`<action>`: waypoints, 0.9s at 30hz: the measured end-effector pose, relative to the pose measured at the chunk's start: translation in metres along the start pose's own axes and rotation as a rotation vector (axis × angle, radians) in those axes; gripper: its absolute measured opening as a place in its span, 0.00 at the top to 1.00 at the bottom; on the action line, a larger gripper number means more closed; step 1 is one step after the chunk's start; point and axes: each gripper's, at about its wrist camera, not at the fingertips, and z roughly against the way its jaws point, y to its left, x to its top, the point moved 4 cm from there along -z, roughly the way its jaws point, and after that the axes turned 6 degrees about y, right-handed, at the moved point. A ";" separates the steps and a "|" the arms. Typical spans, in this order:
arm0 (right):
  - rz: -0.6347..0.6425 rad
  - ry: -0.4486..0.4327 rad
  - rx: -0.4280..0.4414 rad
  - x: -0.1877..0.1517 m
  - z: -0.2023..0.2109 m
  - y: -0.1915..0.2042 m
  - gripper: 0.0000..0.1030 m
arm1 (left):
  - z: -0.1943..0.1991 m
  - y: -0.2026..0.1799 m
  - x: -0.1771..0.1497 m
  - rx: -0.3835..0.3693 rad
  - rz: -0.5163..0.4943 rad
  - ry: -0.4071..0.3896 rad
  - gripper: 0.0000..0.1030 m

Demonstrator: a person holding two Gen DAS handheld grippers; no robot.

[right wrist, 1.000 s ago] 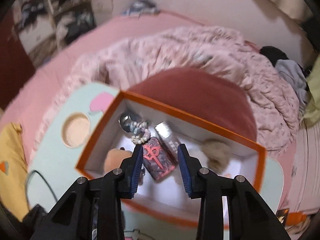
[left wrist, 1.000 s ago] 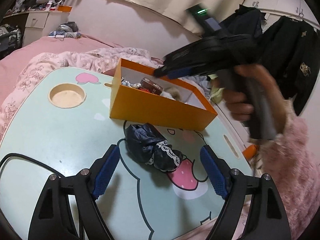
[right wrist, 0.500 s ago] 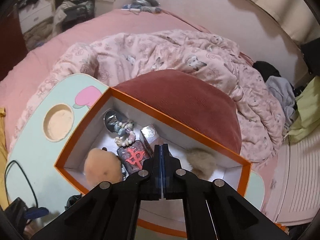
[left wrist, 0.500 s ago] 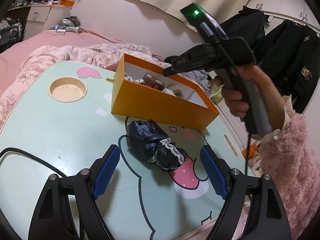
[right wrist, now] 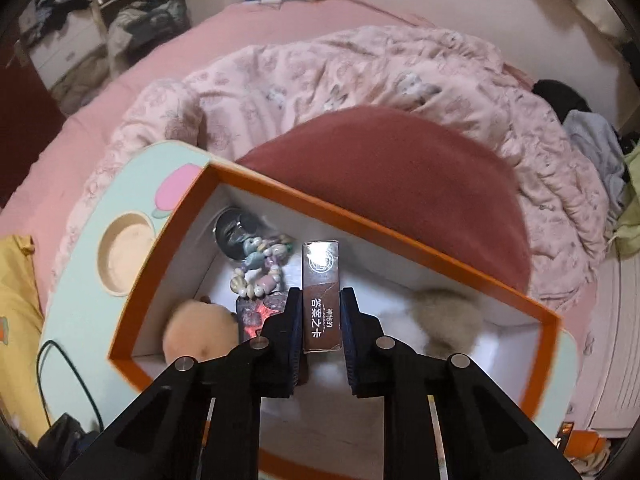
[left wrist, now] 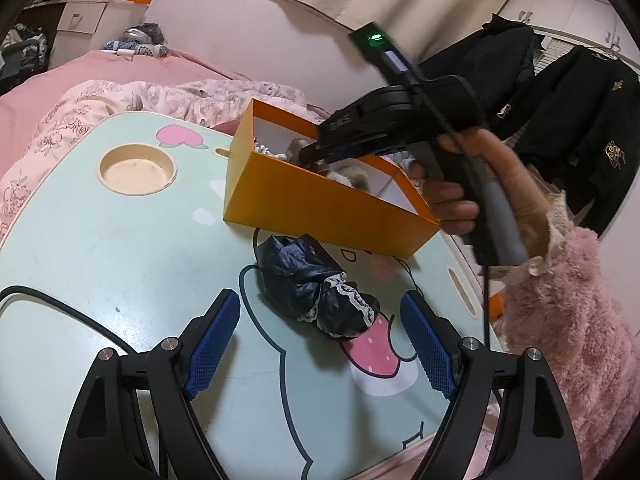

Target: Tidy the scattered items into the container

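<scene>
An orange box (left wrist: pixel 320 208) stands on the mint cartoon table (left wrist: pixel 100 248). A black crumpled cloth with lace trim (left wrist: pixel 316 292) lies in front of it, between and just beyond my open left gripper (left wrist: pixel 320 340) fingers. My right gripper (right wrist: pixel 320 320) is inside the orange box (right wrist: pixel 400 236), its fingers on either side of an upright brown card box (right wrist: pixel 321 292). The box also holds a bead bracelet (right wrist: pixel 260 268), a dark round tin (right wrist: pixel 232 232), a peach puff (right wrist: pixel 200 332), a red-patterned item (right wrist: pixel 256 312) and a beige fluffy ball (right wrist: pixel 448 316).
A round cup recess (left wrist: pixel 136 168) is sunk in the table's far left. A black cable (left wrist: pixel 60 304) crosses the near left of the table. A pink quilt (right wrist: pixel 360 68) and a dark red cushion (right wrist: pixel 400 168) lie behind the box. Dark clothes (left wrist: pixel 580 128) hang at the right.
My right gripper was shut and empty above the box half a second ago. It has dropped lower into the box and now has the brown card box between its fingers. My left gripper stays open.
</scene>
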 end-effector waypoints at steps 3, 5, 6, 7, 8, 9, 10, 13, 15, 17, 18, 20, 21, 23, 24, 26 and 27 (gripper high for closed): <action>-0.060 -0.147 0.084 -0.014 0.059 -0.008 0.83 | -0.001 0.001 0.000 0.000 0.005 0.005 0.20; -0.084 -0.223 0.135 -0.036 0.096 -0.009 0.83 | -0.002 0.002 0.000 0.000 0.009 0.009 0.20; -0.091 -0.249 0.150 -0.052 0.112 -0.008 0.83 | -0.002 0.002 -0.001 -0.001 0.013 0.011 0.20; -0.097 -0.264 0.162 -0.069 0.123 -0.006 0.83 | -0.003 0.003 -0.001 -0.002 0.016 0.013 0.20; -0.103 -0.271 0.177 -0.085 0.129 -0.005 0.82 | -0.004 0.003 0.000 -0.002 0.019 0.017 0.20; -0.109 -0.273 0.197 -0.103 0.130 -0.003 0.82 | -0.005 0.004 0.000 0.000 0.021 0.022 0.20; -0.122 -0.268 0.222 -0.122 0.126 -0.002 0.82 | -0.006 0.004 -0.001 0.002 0.023 0.027 0.20; -0.197 -0.245 0.269 -0.163 0.103 -0.003 0.82 | -0.008 0.005 -0.001 0.006 0.024 0.034 0.20; -0.233 -0.246 0.287 -0.182 0.083 -0.002 0.82 | -0.008 0.005 0.000 0.008 0.024 0.039 0.20; -0.268 -0.248 0.325 -0.193 0.063 -0.001 0.81 | -0.009 0.006 -0.001 0.008 0.025 0.046 0.20; -0.283 -0.254 0.340 -0.197 0.058 -0.003 0.80 | -0.010 0.006 -0.001 0.009 0.028 0.050 0.20; -0.339 -0.276 0.341 -0.202 0.049 -0.007 0.65 | -0.009 0.008 -0.002 0.011 0.035 0.053 0.20; -0.379 -0.287 0.325 -0.206 0.047 -0.012 0.54 | -0.009 0.009 -0.002 0.013 0.038 0.051 0.20; -0.442 -0.335 0.311 -0.218 0.052 -0.020 0.31 | -0.008 0.010 -0.001 0.014 0.042 0.046 0.20; -0.469 -0.372 0.299 -0.227 0.058 -0.024 0.29 | -0.008 0.009 -0.002 0.014 0.041 0.046 0.20; -0.492 -0.399 0.231 -0.239 0.066 -0.026 0.17 | -0.008 0.010 -0.002 0.015 0.040 0.051 0.20; -0.479 -0.384 0.194 -0.244 0.066 -0.024 0.17 | -0.008 0.010 -0.002 0.017 0.041 0.054 0.20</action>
